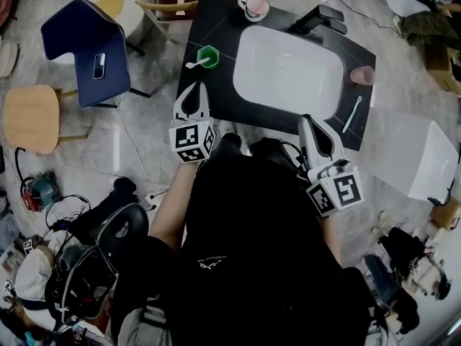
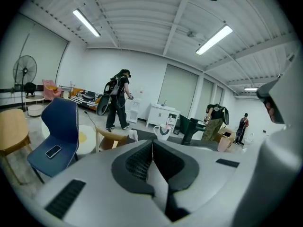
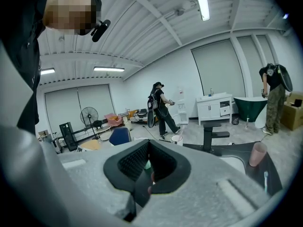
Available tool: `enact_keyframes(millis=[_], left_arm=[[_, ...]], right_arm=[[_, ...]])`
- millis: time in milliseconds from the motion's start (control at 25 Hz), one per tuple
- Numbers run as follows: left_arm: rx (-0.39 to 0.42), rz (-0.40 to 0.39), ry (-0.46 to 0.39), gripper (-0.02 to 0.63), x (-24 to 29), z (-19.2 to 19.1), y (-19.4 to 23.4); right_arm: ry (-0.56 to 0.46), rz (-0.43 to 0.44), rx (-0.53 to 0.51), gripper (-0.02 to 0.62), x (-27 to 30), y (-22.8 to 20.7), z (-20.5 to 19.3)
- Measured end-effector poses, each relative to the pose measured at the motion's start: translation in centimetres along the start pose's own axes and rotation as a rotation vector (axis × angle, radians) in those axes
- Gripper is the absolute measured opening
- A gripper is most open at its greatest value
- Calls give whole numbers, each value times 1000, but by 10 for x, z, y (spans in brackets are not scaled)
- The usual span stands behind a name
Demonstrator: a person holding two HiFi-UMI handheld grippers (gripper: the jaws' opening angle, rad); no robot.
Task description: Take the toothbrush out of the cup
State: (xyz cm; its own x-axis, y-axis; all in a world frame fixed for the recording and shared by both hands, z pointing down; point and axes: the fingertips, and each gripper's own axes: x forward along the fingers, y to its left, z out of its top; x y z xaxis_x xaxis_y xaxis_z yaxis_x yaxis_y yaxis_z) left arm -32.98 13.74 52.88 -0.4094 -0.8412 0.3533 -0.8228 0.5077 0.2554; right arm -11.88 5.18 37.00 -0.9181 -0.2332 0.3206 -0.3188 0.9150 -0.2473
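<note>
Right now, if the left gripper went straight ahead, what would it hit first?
Probably the white toothbrush sticking out of the green hexagonal cup; height is unclear, so the left gripper might pass above.

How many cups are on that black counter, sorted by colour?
Green cup: 1
White cup: 1
Pink cup: 1
Total: 3
</note>
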Motion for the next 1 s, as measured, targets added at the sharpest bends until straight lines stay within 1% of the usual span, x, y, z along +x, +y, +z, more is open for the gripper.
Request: enact_keyframes(millis=[360,560,600,640,680,800,1000], left_arm=[[-27,33,56,8,28,-12,10],[-60,54,77,11,41,-17,20],[-71,57,83,23,44,-18,21],[-83,58,89,74,47,-19,22],[-95,61,96,87,50,-21,23],[-113,73,105,87,55,-23,27],[-129,96,85,79,61,-17,33]], right_arm=[[35,-33,-4,5,7,-9,3],[43,-53,-4,5,11,-13,3],[46,-57,-7,5,12,-13,2],[50,-60,-9,5,13,-14,2],[53,-64,-10,5,13,-15,1],[57,-77,-8,5,14,-17,0],[64,-94,-15,5,14,-21,0]])
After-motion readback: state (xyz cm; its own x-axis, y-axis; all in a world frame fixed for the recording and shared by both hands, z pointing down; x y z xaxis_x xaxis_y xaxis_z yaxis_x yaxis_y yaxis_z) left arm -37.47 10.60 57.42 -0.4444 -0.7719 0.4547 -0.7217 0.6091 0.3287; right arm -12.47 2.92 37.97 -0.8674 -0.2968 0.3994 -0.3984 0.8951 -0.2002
